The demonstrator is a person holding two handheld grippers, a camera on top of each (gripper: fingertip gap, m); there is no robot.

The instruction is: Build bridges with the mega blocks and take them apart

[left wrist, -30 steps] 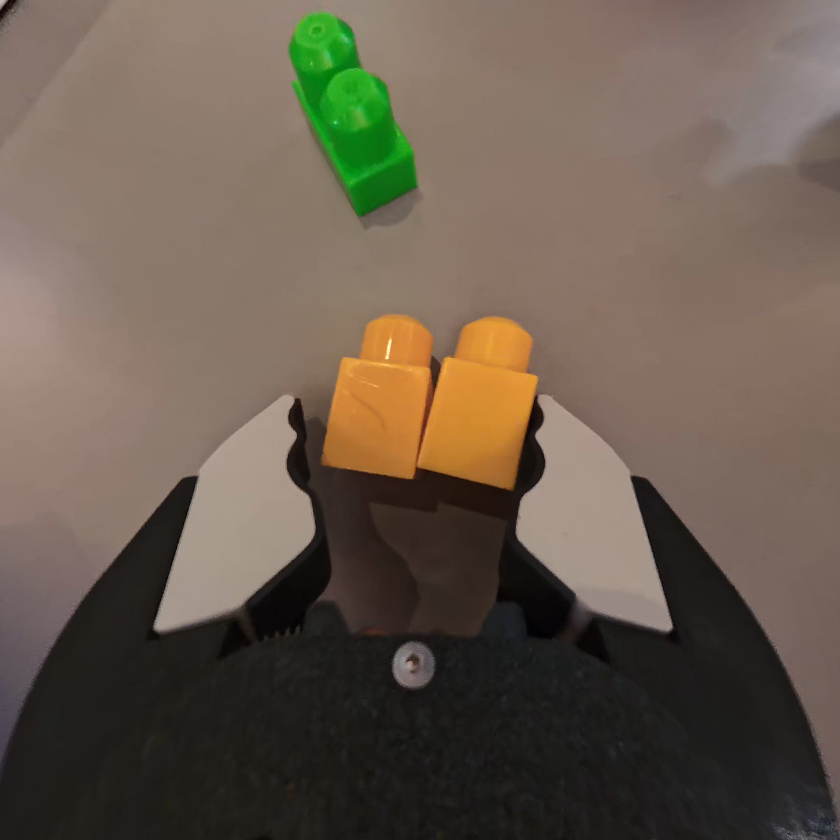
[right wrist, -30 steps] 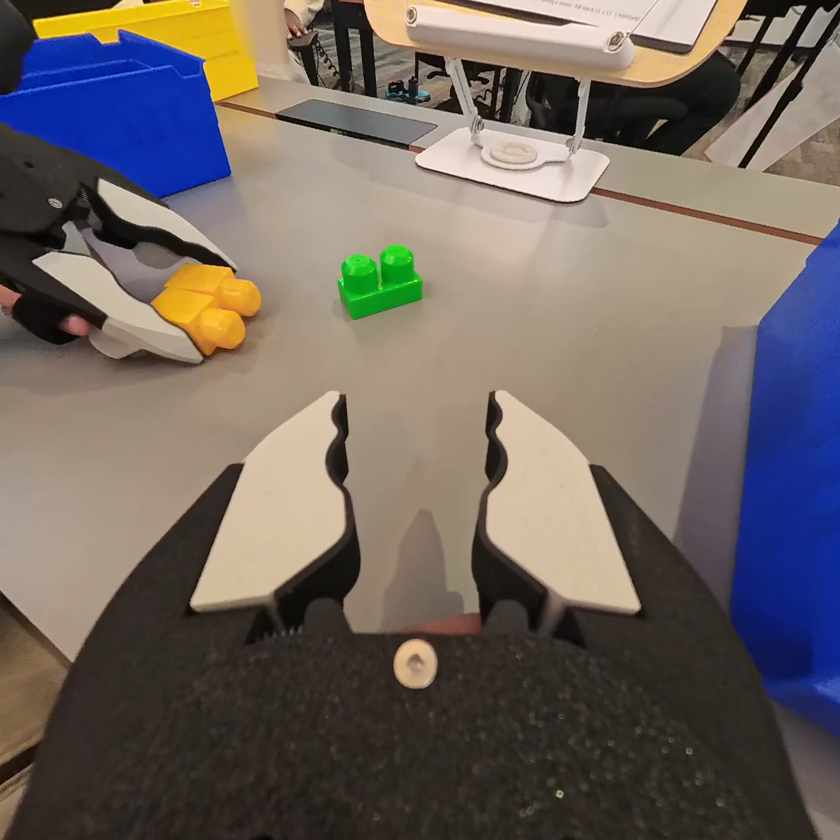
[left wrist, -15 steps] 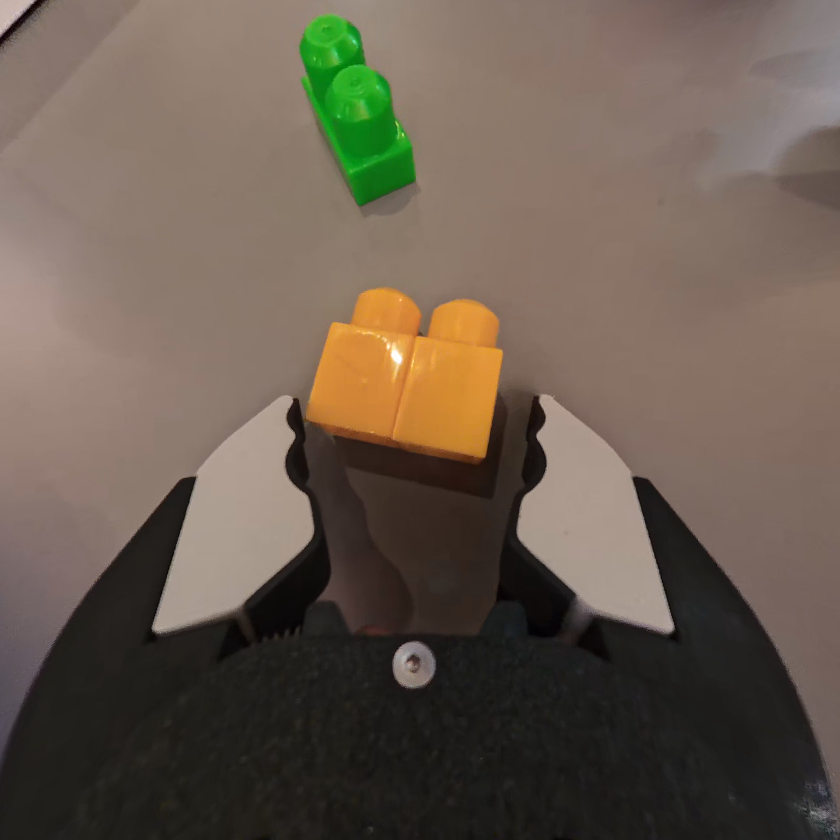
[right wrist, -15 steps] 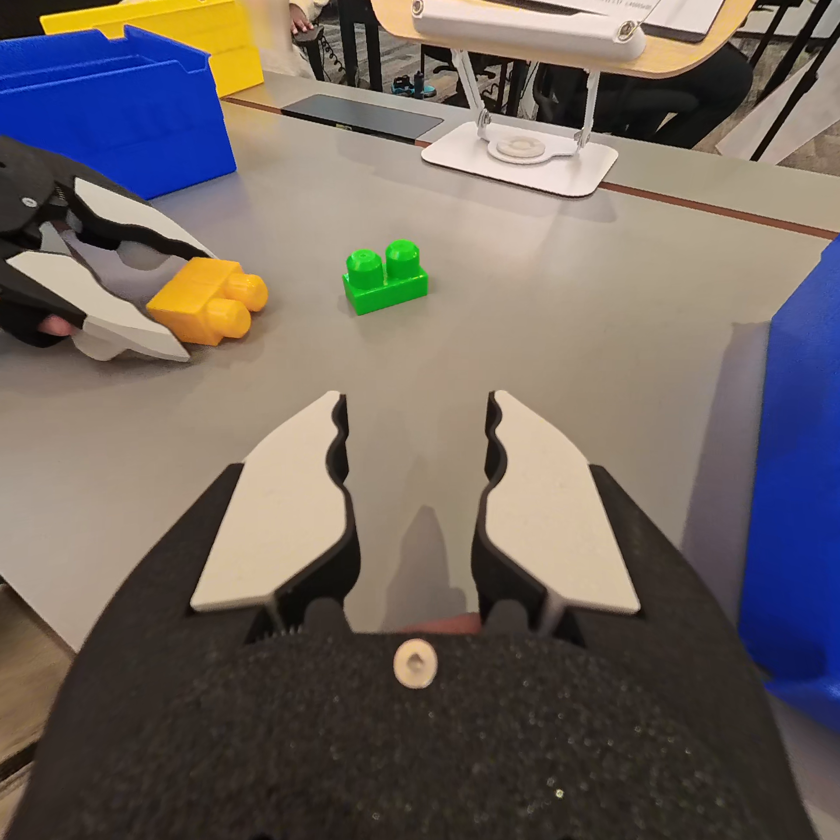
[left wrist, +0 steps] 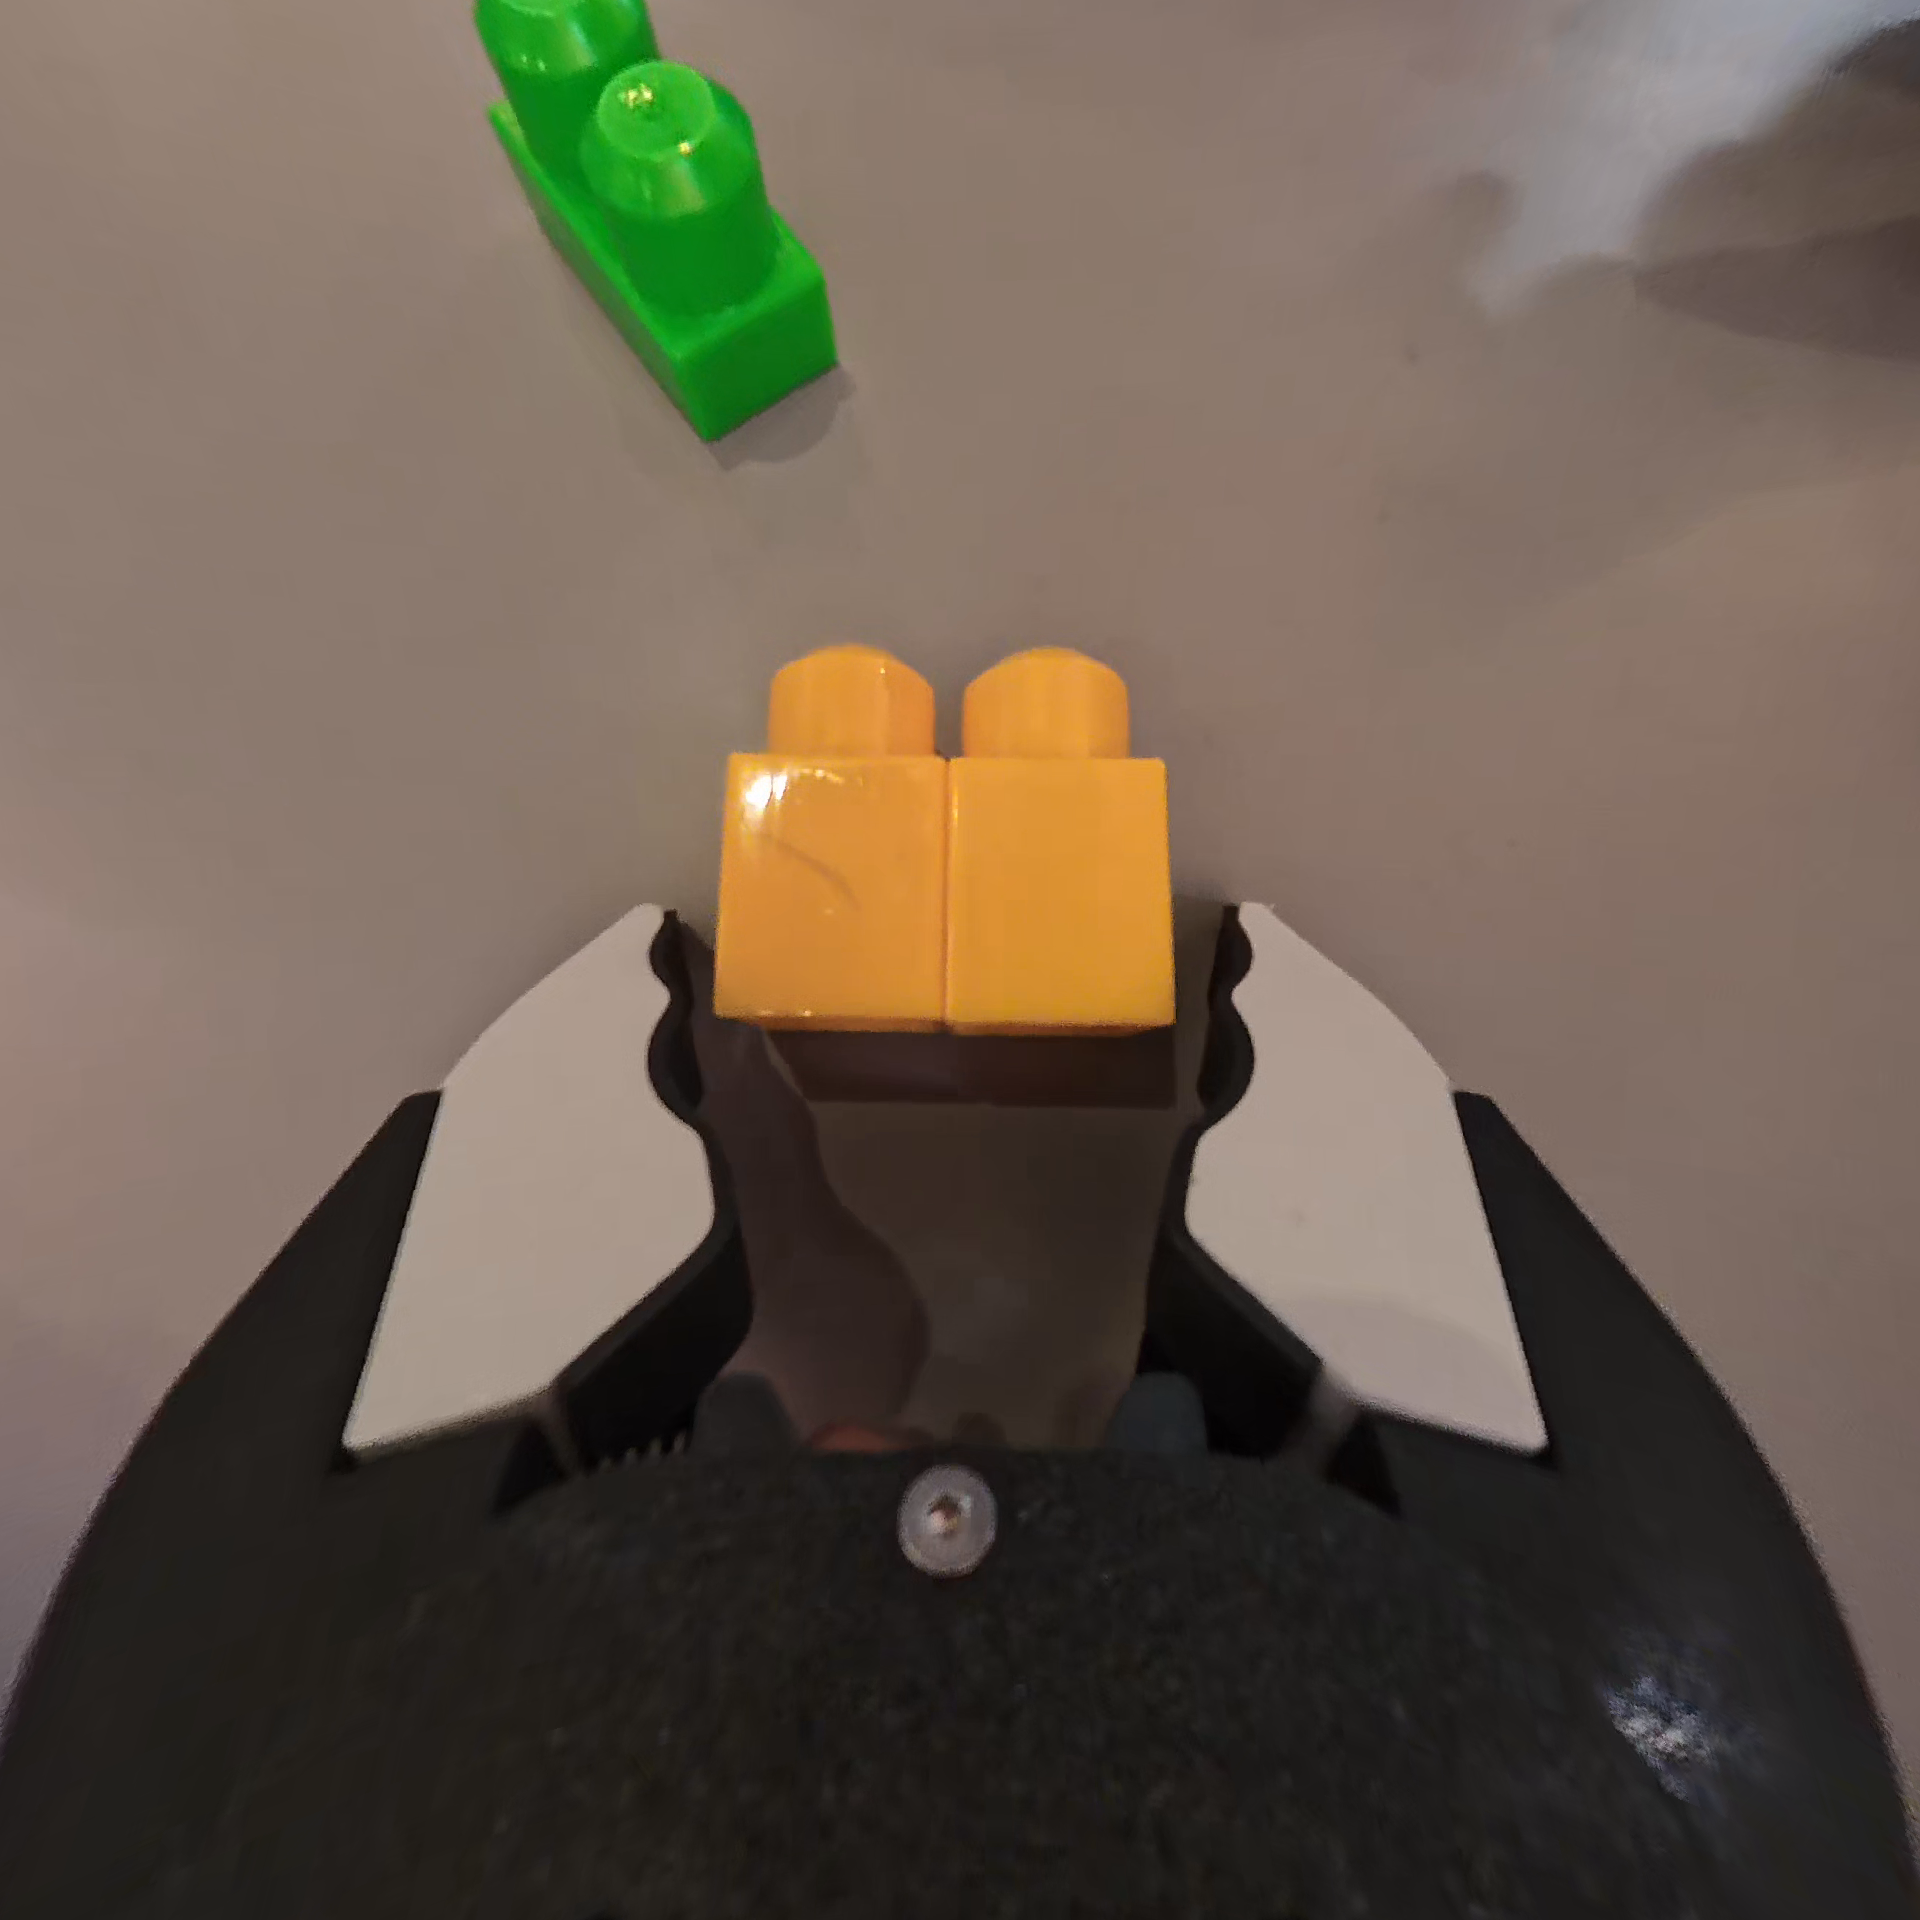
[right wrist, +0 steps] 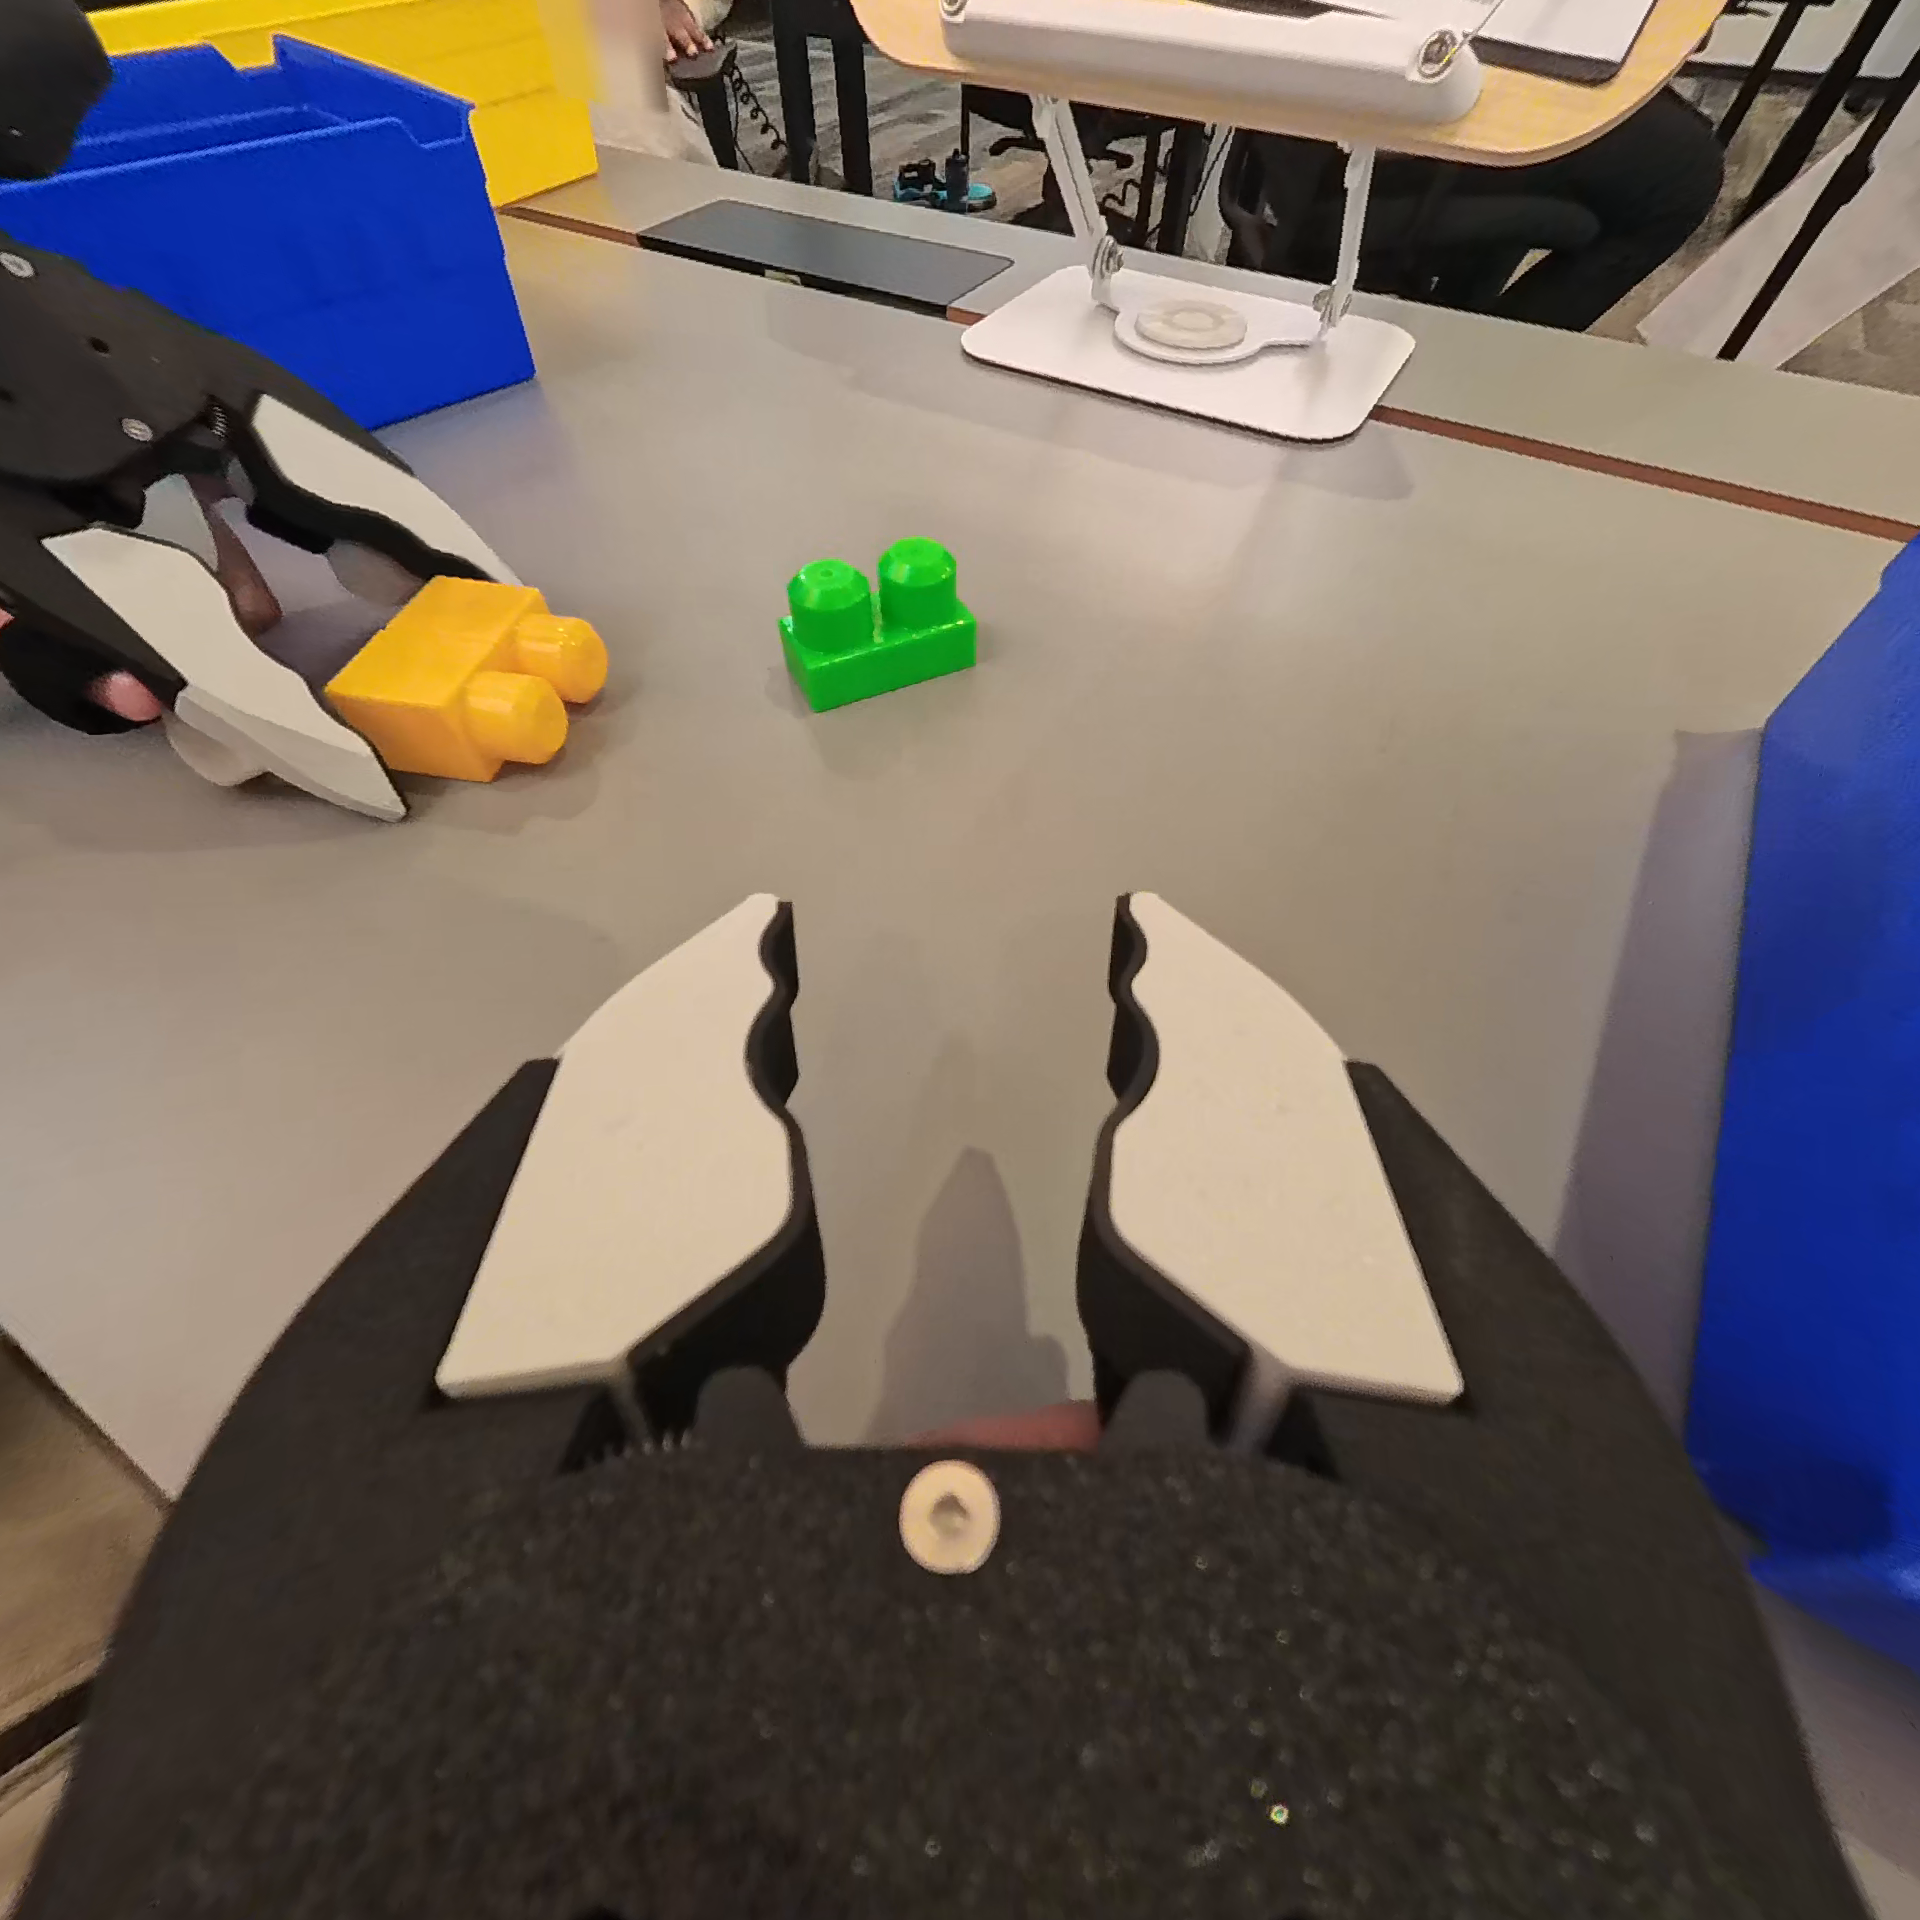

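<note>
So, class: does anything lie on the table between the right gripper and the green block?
Nothing visible: only bare grey table separates the open right gripper from the green block. The orange blocks sit well to its left.

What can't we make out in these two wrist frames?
- Left wrist view: far stud of the green block is cut off by the top edge.
- Both views: contact between the left gripper and the two orange blocks lying on their sides is unclear; small gaps show.
- Right wrist view: inside of the blue bin is hidden by its wall.
- Right gripper: open, empty.
</note>
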